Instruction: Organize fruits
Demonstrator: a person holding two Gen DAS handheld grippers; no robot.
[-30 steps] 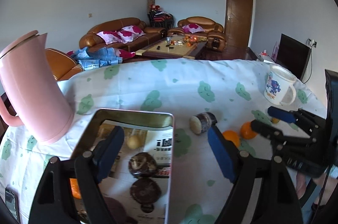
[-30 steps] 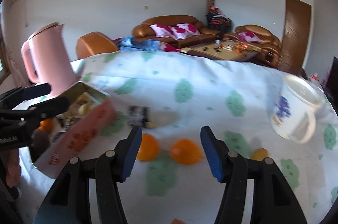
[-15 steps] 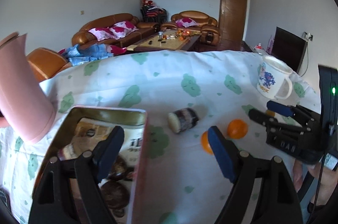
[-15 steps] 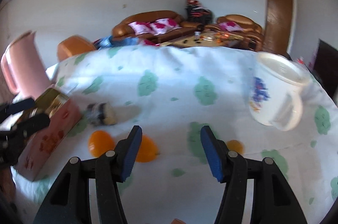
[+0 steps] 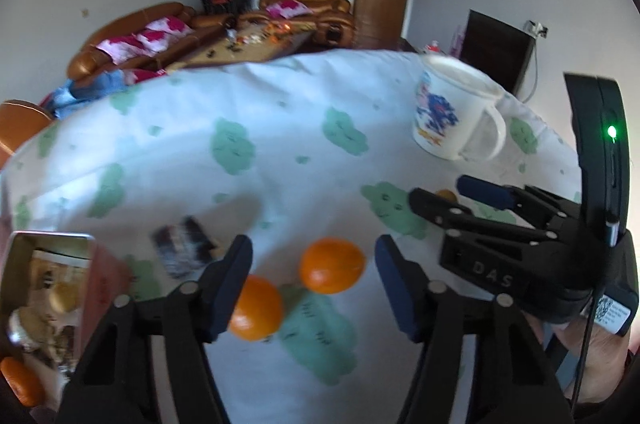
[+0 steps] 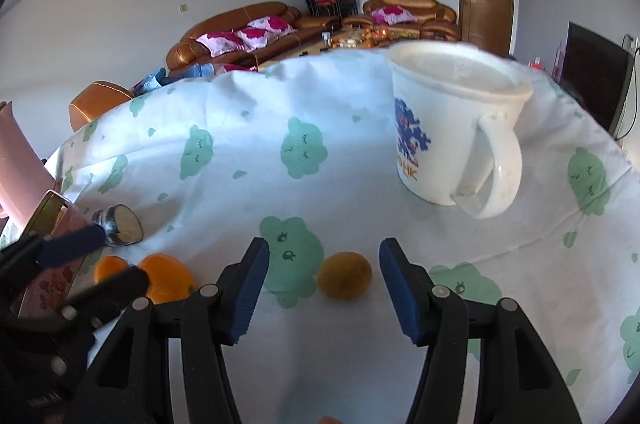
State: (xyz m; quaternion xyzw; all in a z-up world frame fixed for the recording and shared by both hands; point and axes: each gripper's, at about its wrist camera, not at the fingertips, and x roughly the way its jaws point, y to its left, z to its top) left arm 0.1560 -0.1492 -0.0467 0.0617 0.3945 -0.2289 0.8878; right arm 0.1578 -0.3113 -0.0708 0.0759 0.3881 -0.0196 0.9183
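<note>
Two oranges lie on the cloud-print tablecloth [image 5: 280, 128]: one orange [image 5: 333, 265] sits between the spread, empty fingers of the left gripper [image 5: 314, 284], and the second orange [image 5: 256, 307] touches its left finger at about 7 o'clock from the first. A smaller yellowish fruit [image 6: 345, 274] rests between the parted, empty jaws of the right gripper [image 6: 320, 288]. The white mug [image 6: 452, 128] stands at 1 o'clock from it, and the open tin box [image 5: 48, 288] sits at 9 o'clock from the oranges.
</note>
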